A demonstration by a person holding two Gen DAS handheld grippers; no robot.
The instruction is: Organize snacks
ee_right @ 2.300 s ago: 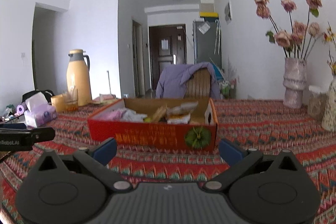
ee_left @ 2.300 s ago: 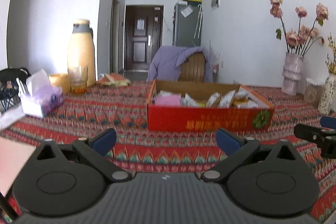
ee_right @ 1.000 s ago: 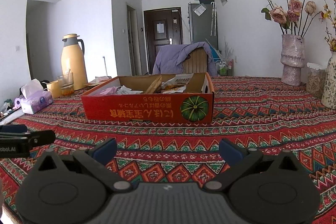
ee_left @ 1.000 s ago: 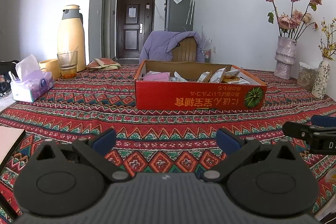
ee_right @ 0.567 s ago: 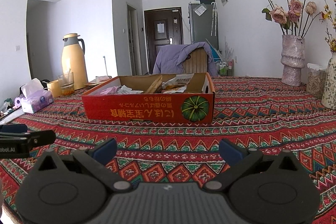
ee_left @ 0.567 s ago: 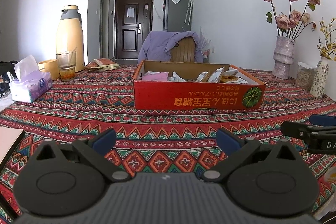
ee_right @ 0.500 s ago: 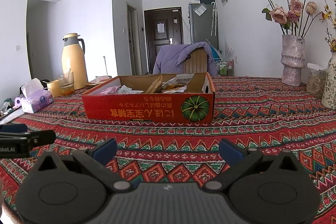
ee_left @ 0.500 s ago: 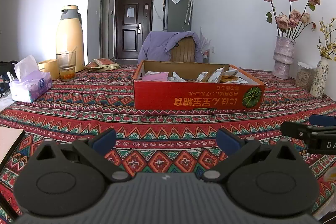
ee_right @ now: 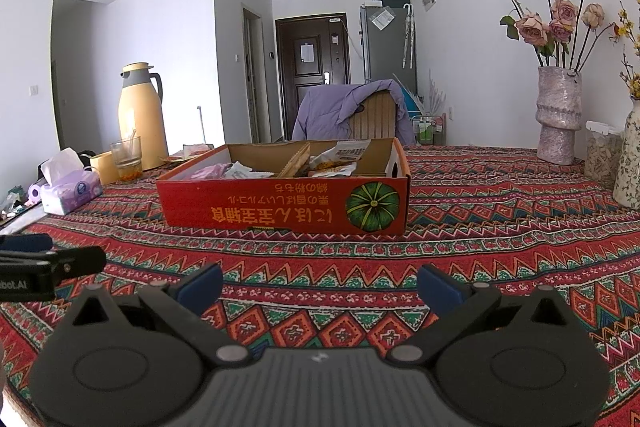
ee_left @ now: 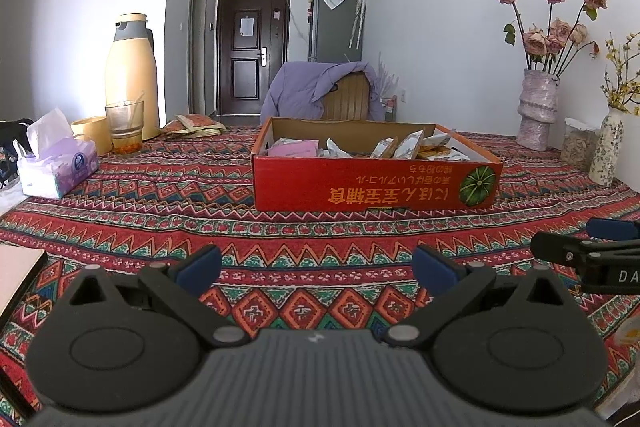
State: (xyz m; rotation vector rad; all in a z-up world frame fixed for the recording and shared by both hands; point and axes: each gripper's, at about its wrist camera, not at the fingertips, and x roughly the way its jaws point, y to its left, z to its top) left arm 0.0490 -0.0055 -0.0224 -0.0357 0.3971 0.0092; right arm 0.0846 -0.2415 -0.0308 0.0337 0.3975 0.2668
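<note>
Bare patterned tabletop (ee_left: 312,227) from near edge up to red snack box (ee_left: 376,187), open on top for entry from above; tissue box (ee_left: 58,171), glass (ee_left: 124,131) and thermos (ee_left: 132,75) crowding far left, vases (ee_right: 558,115) far right.

The red box (ee_left: 372,187) looks like matt printed cardboard on a woven patterned tablecloth (ee_left: 160,219) — beside a glossy plastic-looking flask (ee_left: 130,75) and clear glass tumbler (ee_left: 125,127).

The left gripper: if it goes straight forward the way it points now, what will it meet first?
Probably the front wall of the red box of snacks. The left gripper is open and empty, with only patterned tablecloth between it and the box.
</note>
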